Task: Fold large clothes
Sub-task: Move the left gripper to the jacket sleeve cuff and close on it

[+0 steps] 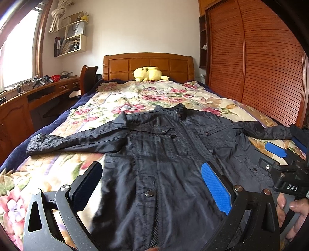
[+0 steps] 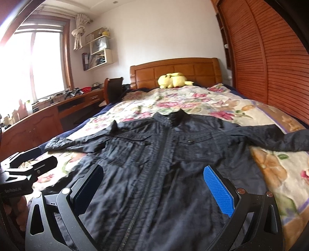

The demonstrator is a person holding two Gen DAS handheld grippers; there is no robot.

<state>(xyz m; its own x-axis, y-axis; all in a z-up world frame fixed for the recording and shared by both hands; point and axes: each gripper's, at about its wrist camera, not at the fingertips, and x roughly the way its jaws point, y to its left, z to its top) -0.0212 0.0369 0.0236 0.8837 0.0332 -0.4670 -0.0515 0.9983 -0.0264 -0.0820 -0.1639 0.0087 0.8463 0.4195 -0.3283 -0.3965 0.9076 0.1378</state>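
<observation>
A dark navy jacket (image 1: pixel 164 154) lies flat and face up on the bed, spread over a floral quilt (image 1: pixel 146 96), its collar (image 1: pixel 180 110) toward the wooden headboard (image 1: pixel 148 65) and its hem toward the cameras. The front is closed, with the zipper (image 2: pixel 152 173) running down the middle and flapped chest pockets on either side of it. Both sleeves are stretched outward: one sleeve (image 1: pixel 63 142) reaches toward the window side of the bed, the other sleeve (image 2: pixel 270 137) toward the wardrobe side. The left tool (image 1: pixel 152 183) hovers above the lower part of the jacket with its fingers spread wide and nothing between them; one blue pad (image 1: pixel 216 189) faces inward. The right tool (image 2: pixel 154 185) hangs over the same lower front, also spread wide and pinching nothing, its blue pad (image 2: pixel 218 191) showing. In the left wrist view the right tool shows at the right edge, with the person's fingers (image 1: pixel 293 214) around its handle; in the right wrist view the left tool sits at the left edge, just beside the jacket's side. A yellow plush toy (image 1: pixel 148 74) rests against the headboard. A slatted wooden wardrobe (image 1: pixel 251 58) stands along one side of the bed, and a wooden bench (image 2: pixel 48 117) with clutter runs under the bright window (image 2: pixel 38 61) on the other side. White wall shelves (image 1: pixel 71 38) hang near a tied-up curtain (image 1: pixel 58 13).
</observation>
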